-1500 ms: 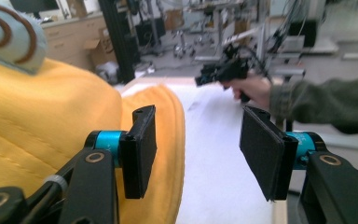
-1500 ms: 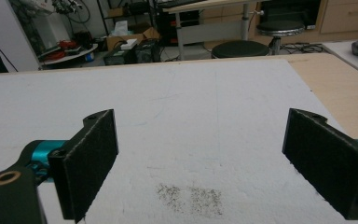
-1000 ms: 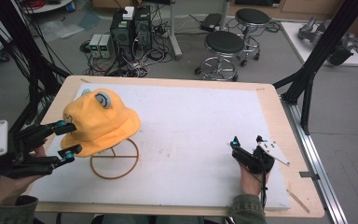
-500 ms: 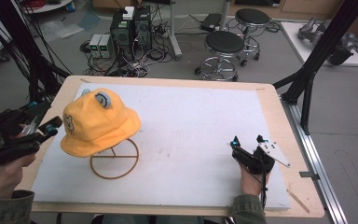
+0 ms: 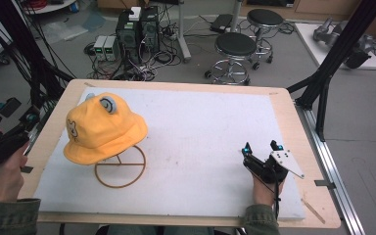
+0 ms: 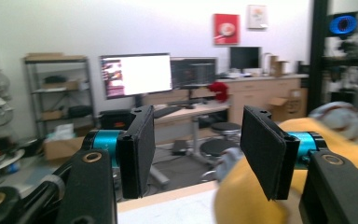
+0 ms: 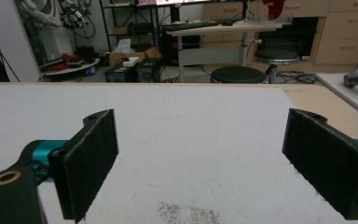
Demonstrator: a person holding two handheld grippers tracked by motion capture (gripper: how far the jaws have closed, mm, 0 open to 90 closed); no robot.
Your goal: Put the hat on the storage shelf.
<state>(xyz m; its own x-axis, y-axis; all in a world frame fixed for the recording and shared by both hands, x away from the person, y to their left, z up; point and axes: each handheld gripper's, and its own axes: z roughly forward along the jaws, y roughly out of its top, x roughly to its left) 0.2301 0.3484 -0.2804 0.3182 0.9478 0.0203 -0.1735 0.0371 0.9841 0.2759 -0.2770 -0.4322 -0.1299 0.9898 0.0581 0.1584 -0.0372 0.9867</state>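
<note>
At far left of the high view, the left gripper has its jaws apart and empty. The yellow hat sits just to its right on a wire stand, left of centre. The right gripper, also gaping, rests well apart at lower right.

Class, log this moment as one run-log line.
hat: on wire stand | left gripper: open, off table's left edge | right gripper: open, resting on mat

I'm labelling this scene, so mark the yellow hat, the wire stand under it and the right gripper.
Yellow hat (image 5: 103, 129): high view, on the crown.
Wire stand (image 5: 121, 184): high view, on the base ring's near edge.
Right gripper (image 5: 260, 146): high view, midway between its fingertips.
</note>
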